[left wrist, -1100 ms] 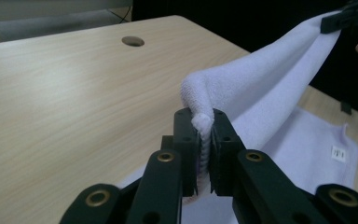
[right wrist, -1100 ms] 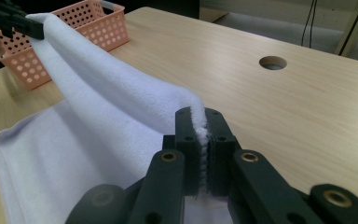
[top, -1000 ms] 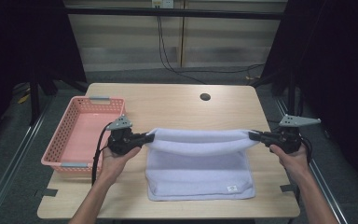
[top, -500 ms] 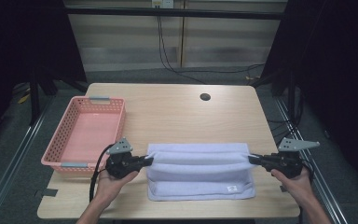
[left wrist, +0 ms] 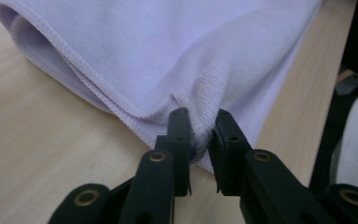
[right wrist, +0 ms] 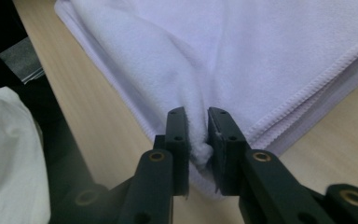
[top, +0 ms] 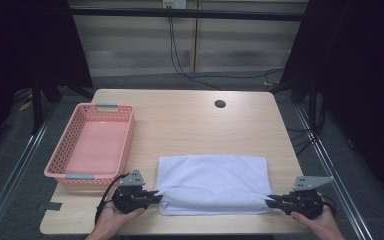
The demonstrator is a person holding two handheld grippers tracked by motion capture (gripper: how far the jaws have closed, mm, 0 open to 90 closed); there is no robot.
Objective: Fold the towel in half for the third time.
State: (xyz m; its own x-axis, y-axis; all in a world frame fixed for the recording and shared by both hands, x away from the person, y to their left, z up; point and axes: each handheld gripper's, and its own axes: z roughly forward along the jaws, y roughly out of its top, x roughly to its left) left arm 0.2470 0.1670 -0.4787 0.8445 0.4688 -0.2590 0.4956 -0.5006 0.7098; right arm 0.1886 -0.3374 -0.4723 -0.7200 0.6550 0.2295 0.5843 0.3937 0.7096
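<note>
Wooden table (top: 190, 125), pink basket (top: 92, 145) at left, empty. White towel (top: 212, 184) folded flat near front edge, corners pinched at each end. Left gripper (top: 156, 196): jaws just been opening, cloth between pads, contact loosening. Right gripper (top: 270, 201): same, jaws just opening, bunched corner between them. Best to release both ends together, then back straight out level, avoiding dragging fold open.

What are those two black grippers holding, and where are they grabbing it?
The folded white cloth towel: the left gripper and right gripper each have a near corner between jaws that have just been opening.
</note>
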